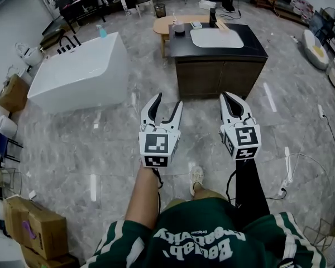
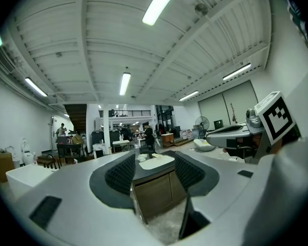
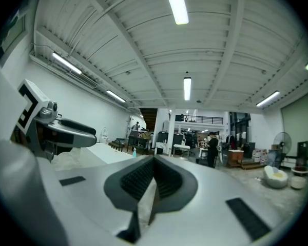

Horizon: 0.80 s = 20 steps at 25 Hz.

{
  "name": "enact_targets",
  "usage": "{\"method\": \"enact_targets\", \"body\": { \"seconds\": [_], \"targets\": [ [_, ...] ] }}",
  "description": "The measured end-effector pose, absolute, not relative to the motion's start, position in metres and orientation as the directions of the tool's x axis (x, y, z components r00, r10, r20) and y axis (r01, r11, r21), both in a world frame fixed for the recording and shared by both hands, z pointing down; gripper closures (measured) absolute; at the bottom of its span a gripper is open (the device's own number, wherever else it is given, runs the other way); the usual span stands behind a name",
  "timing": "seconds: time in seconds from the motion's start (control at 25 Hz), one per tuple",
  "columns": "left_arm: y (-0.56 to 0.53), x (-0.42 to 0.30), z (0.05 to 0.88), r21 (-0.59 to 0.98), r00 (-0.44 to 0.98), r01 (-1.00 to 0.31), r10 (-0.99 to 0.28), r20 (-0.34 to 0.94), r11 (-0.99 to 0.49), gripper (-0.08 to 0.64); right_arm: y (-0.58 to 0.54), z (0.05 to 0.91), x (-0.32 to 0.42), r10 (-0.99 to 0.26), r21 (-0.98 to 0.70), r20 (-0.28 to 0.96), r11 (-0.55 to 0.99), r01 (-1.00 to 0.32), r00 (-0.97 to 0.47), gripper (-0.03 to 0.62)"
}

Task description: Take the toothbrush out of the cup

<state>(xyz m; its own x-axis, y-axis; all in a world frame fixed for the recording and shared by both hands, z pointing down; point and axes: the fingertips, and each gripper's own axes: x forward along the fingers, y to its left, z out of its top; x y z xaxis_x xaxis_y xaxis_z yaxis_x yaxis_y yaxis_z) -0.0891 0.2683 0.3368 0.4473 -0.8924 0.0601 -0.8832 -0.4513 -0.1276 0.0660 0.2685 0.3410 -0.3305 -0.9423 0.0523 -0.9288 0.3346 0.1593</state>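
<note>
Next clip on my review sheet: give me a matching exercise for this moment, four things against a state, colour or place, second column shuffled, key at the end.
Things:
1. left gripper
2. right gripper
3. bathtub
4. vanity cabinet

States, colours, places:
A. dark-topped, brown front, ahead of both grippers
B. jaws together
C. jaws apart, nothing between them
D. white, at the left of the head view

Pairs: 1-C; 2-B; 3-D; 4-A
</note>
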Motion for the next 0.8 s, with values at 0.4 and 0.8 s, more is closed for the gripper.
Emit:
{"method": "enact_targets", "body": {
  "seconds": [0.4,0.8],
  "targets": [
    [0.171,-0.064,0.329,-0.122,0.427,-0.894,-0.902,0.062,-0.432,0.331,0.161,0.331,0.088,-0.931,0.144,0.035,0.364,-0.92,-0.362,0.589],
    [0.095,-0.041,0.341,-0.112,0.408,-0.903,-0.91,0.074,-0.414,0.331,0.081,0.341,0.116,-0.929,0.14,0.037,0.37,-0.918,-0.369,0.589]
  ]
}}
